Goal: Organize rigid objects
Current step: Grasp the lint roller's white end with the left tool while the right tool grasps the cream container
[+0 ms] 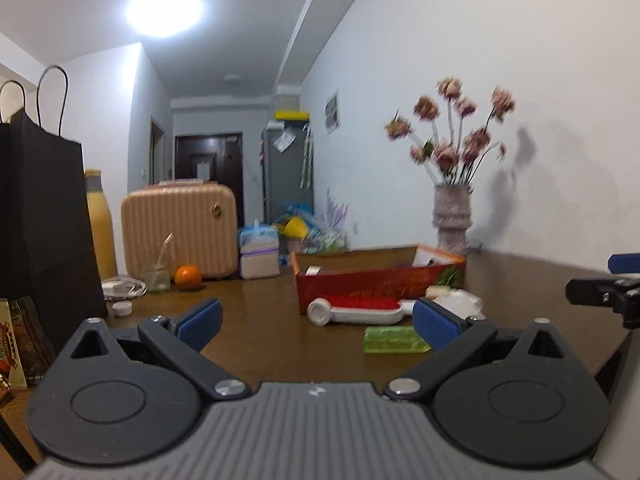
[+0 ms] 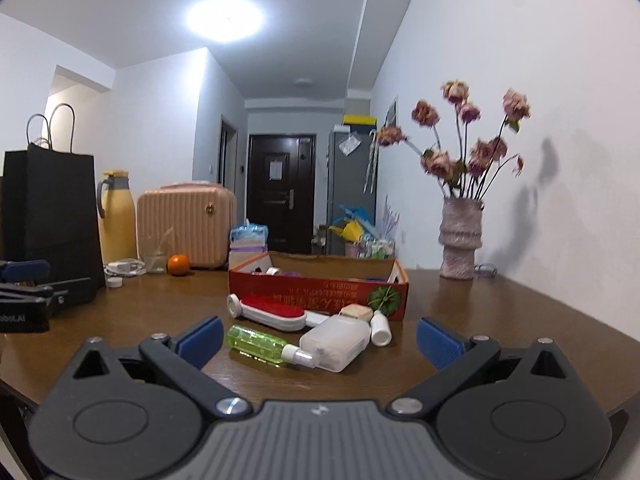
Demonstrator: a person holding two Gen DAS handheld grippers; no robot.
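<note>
A red cardboard box stands open on the brown table. In front of it lie a white brush with red bristles, a green spray bottle, a frosted white bottle and a small white bottle. My right gripper is open and empty, just short of these things. My left gripper is open and empty, to the left; its view shows the box, the brush and the green bottle.
A black paper bag, a yellow flask, a pink case, a glass jar and an orange stand at the back left. A vase of flowers stands at the back right by the wall.
</note>
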